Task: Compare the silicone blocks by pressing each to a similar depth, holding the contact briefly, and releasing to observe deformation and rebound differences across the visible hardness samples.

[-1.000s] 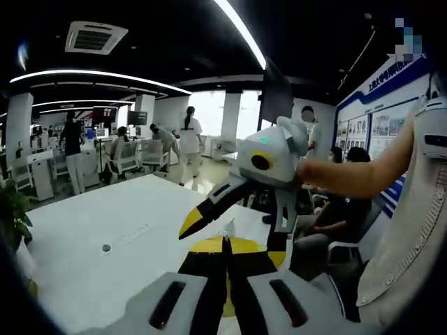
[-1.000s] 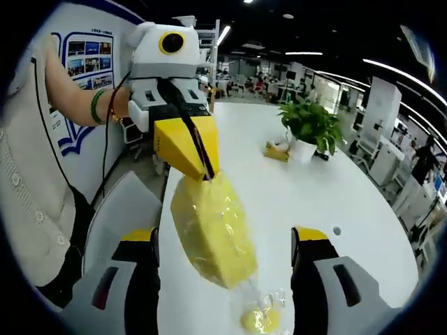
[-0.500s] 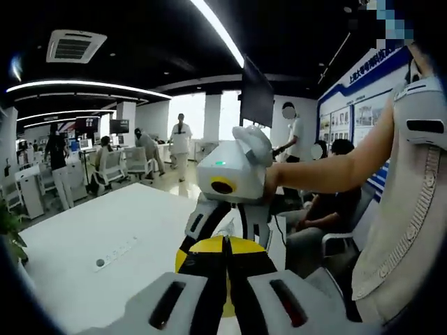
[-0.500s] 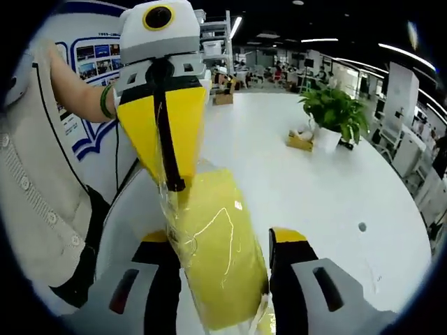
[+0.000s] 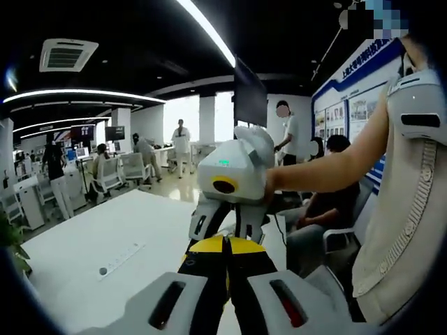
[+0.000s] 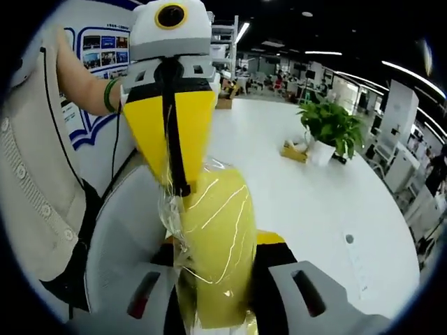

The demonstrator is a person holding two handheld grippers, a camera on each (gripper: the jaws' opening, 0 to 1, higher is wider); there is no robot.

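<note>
A yellow silicone block [image 6: 216,216] in clear plastic film hangs upright in the air over the table's near edge. My left gripper [image 6: 179,187] comes down from above with its yellow jaws shut on the film at the block's top edge. My right gripper [image 6: 220,246] has its jaws pressed against the block's two sides, with the block between them. In the left gripper view my left gripper [image 5: 225,255] shows shut at the bottom. The right gripper [image 5: 225,232] faces it there, its white body above and its two fingers straddling the yellow top of the block [image 5: 209,245].
A long white table [image 6: 307,195] stretches away, with a potted plant [image 6: 328,125] and a small yellowish thing [image 6: 294,151] beside it. A grey chair [image 6: 119,230] stands below the block. People sit at the right [image 5: 335,202], and others stand far back.
The right gripper's jaws, wide apart a second ago, have closed in on the block's sides. The left gripper has swung from the block's upper corner to straight above it, still holding.
</note>
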